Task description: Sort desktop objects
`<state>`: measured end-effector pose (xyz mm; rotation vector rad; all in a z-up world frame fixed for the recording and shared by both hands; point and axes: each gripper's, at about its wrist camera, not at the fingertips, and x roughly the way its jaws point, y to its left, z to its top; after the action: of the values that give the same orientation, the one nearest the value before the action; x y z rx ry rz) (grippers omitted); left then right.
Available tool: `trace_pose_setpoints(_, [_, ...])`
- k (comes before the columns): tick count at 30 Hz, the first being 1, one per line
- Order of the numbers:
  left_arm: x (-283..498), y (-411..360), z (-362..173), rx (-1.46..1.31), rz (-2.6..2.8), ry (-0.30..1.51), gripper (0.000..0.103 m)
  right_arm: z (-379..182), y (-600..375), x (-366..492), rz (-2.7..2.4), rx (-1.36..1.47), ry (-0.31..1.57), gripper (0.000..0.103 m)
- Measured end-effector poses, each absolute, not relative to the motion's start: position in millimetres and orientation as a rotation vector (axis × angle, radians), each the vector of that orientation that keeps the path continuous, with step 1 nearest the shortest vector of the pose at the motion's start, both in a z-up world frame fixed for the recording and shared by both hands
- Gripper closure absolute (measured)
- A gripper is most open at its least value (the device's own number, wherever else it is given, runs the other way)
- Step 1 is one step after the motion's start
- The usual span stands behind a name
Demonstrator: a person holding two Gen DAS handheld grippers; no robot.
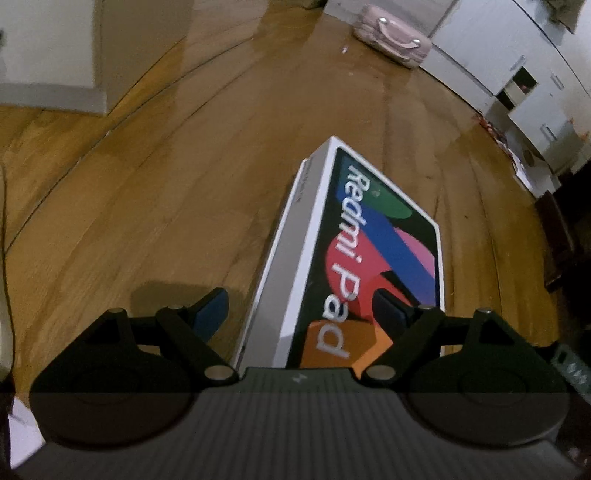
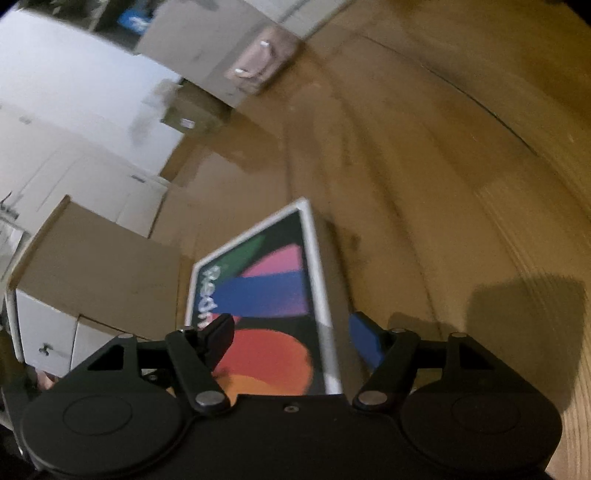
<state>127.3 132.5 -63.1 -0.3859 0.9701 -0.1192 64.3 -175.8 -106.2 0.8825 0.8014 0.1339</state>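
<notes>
A white Redmi Pad box [image 1: 369, 240] with a black, many-coloured top is held up over the wooden floor, one gripper at each end. My left gripper [image 1: 301, 310] is shut on its near end, one blue-padded finger under it and one on the printed top. My right gripper [image 2: 291, 332] is shut on the other end of the same box [image 2: 269, 291], one finger on the top face and one blue-padded finger against the underside.
A pink handled case [image 1: 391, 35] lies on the floor by white cabinets [image 1: 517, 74]; it also shows in the right wrist view [image 2: 262, 62]. A cardboard-topped white box [image 2: 92, 266] stands left of the Redmi Pad box, with a smaller carton [image 2: 192, 114] further off.
</notes>
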Motion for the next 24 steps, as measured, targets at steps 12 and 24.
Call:
trace_pose_setpoints(12, [112, 139, -81, -0.410, -0.163, 1.024, 0.033, -130, -150, 71, 0.214, 0.800, 0.927, 0.032])
trace_pose_setpoints(24, [104, 140, -77, -0.450, -0.255, 0.999, 0.034, -106, -158, 70, 0.234, 0.772, 0.867, 0.038])
